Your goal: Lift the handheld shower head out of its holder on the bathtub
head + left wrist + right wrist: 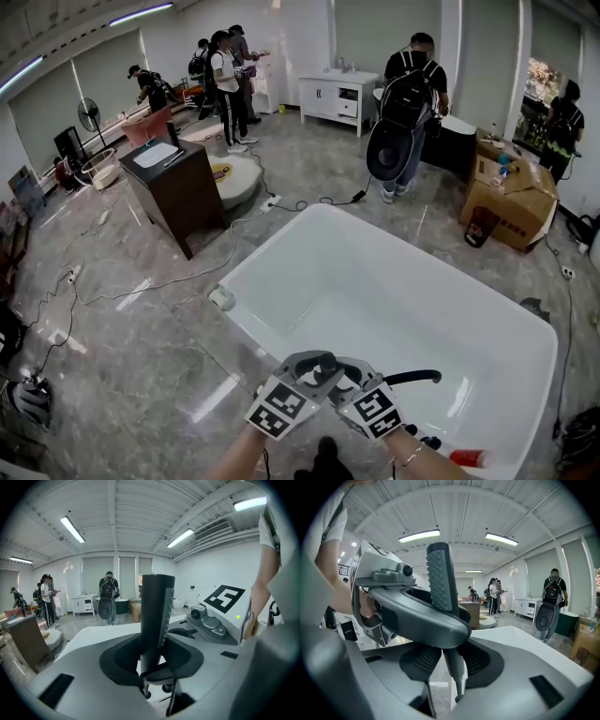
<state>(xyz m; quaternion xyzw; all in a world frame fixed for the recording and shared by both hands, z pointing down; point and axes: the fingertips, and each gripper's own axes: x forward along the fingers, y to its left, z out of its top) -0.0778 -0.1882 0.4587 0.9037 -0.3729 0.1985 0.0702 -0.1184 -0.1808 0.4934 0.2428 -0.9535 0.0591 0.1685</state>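
**Left of frame, head view.** A floor cable [159, 281] runs over the tiles. A dark wooden cabinet [178, 187] stands beside the left corner of the bathtub [375, 291]. A group of people [225, 84] stands at the upper left, well apart from the tub.

**Centre.** The white bathtub fills the middle and lower right. At its near rim, at the bottom centre, the left gripper [307, 373] and the right gripper [349, 375] meet on the dark shower head [325, 361].
- Left gripper: clamped on the handle, which stands upright between its pads.
- Right gripper: clamped lower on the same handle. The studded spray face rises above the jaws.
- In the right gripper view the left gripper's body crosses in front of the shower head. The handle's lower end hangs bare.

**Right of frame.** A black spout [414, 377] stands just beside the right gripper. A red object [466, 457] lies on the rim at the bottom. A person with a backpack [410, 98] and cardboard boxes [511, 197] stand beyond the far rim.
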